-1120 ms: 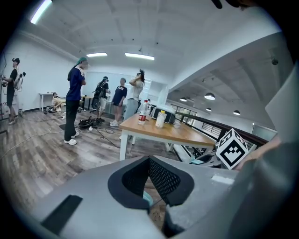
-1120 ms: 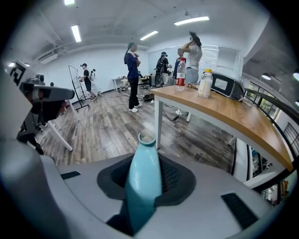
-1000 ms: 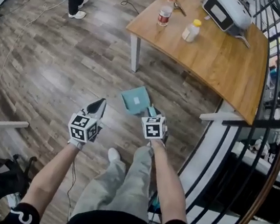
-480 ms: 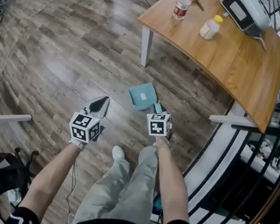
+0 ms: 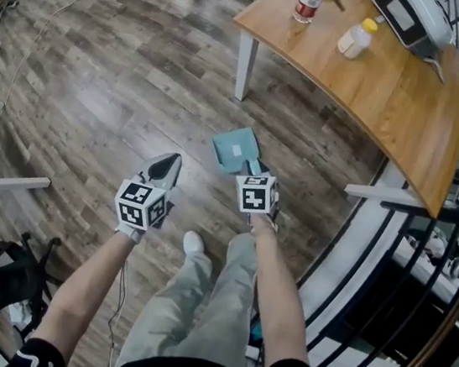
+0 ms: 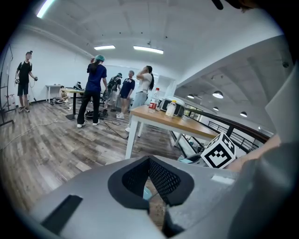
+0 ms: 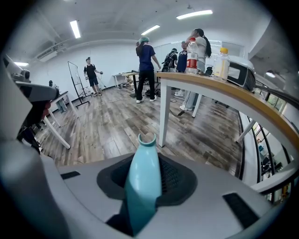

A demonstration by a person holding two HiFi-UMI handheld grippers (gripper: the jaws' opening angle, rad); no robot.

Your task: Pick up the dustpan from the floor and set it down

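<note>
right gripper (image 5: 251,172) clenched on teal plastic dustpan (image 5: 236,148) handle, left gripper (image 5: 166,162) jaws closed empty — land it flat before releasing.

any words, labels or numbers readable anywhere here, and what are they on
No text is legible in any view.
Red label on the bottle: too small to read.
White sticker on the dustpan: too small to read.
Squares on the marker cubes: black-and-white patterns, no letters.
White print on the sleeve: blurred, cut off.
</note>
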